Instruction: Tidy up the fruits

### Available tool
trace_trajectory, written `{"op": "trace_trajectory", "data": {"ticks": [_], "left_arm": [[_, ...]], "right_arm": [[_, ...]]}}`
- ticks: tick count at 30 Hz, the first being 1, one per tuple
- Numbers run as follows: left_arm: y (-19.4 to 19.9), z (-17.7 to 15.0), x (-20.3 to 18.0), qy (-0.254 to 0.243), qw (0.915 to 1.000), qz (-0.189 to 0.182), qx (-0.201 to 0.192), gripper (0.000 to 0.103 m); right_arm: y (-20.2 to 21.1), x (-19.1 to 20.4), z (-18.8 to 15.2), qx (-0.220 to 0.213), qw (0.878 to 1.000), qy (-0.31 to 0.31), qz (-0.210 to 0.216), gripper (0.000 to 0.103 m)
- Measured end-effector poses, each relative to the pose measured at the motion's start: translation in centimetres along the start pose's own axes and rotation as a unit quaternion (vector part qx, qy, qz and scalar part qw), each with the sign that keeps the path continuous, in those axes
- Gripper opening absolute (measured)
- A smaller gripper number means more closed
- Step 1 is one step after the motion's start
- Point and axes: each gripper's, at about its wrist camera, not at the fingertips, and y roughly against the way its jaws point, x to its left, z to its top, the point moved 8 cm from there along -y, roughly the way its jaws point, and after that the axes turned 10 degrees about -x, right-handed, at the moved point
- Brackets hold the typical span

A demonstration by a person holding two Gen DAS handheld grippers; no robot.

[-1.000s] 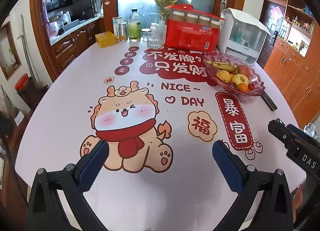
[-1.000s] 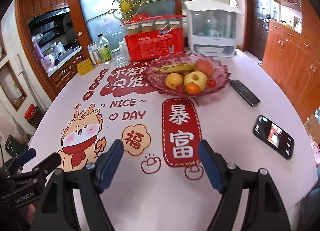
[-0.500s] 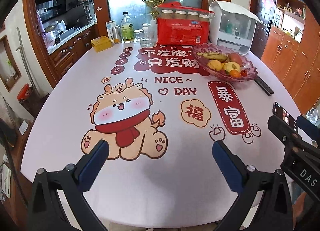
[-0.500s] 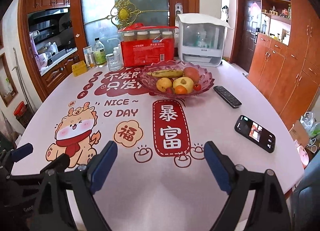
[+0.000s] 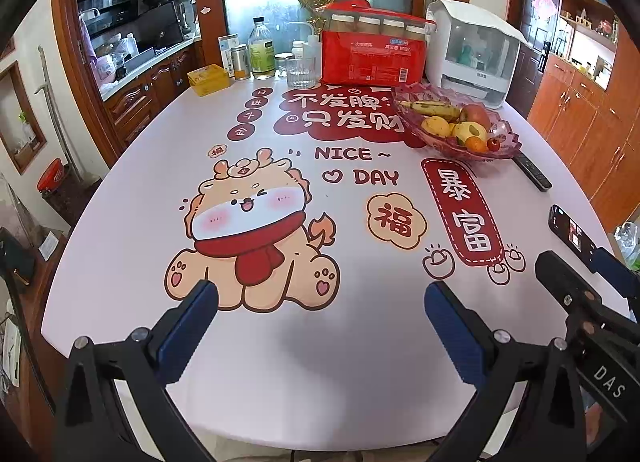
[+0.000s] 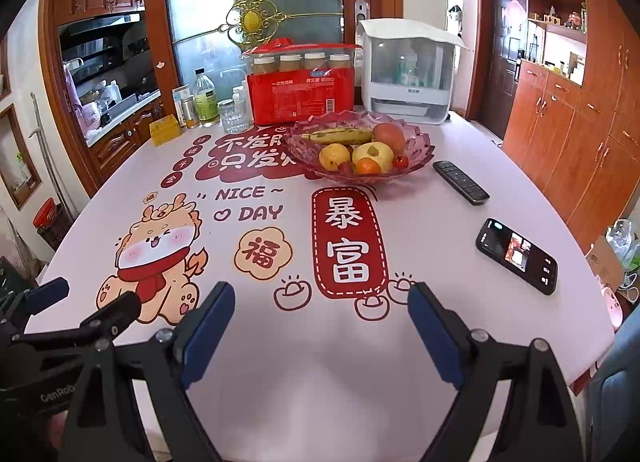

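Two grippers hover over near edge of table (image 6: 500, 166), side by side. Left gripper (image 5: 320, 302) jaws spread wide, nothing between. Right gripper (image 6: 322, 312) jaws spread wide, having just opened further, nothing between. Fruit bowl (image 6: 420, 142) sits toward far right of table, holding banana (image 6: 340, 136), apple (image 6: 389, 136), orange (image 6: 368, 166). Remote (image 6: 460, 182) beside bowl; phone (image 6: 516, 256) near right edge.

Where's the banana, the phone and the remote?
banana (image 6: 340, 136), right wrist view, middle of its peel.
phone (image 6: 516, 256), right wrist view, middle of its screen.
remote (image 6: 461, 182), right wrist view, middle of its buttons.
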Motion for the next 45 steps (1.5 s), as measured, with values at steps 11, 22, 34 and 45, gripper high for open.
{"op": "trace_trajectory", "data": {"ticks": [11,22,34,45], "left_arm": [[-0.03,-0.01,-0.08,0.001,1.0000,0.000,0.002,0.103],[-0.03,-0.02,-0.20,0.001,1.0000,0.000,0.003,0.103],[-0.07,-0.02,-0.36,0.002,1.0000,-0.001,0.004,0.103],[-0.10,-0.09,-0.58,0.002,1.0000,-0.002,0.005,0.102]], "right_arm": [[-0.04,0.19,0.08,-0.002,1.000,-0.001,0.005,0.089],[0.08,0.41,0.17,-0.004,1.000,-0.003,0.008,0.089],[0.09,0.57,0.14,-0.005,1.000,-0.006,0.009,0.089],[0.03,0.59,0.12,-0.004,1.000,-0.008,0.010,0.089]]}}
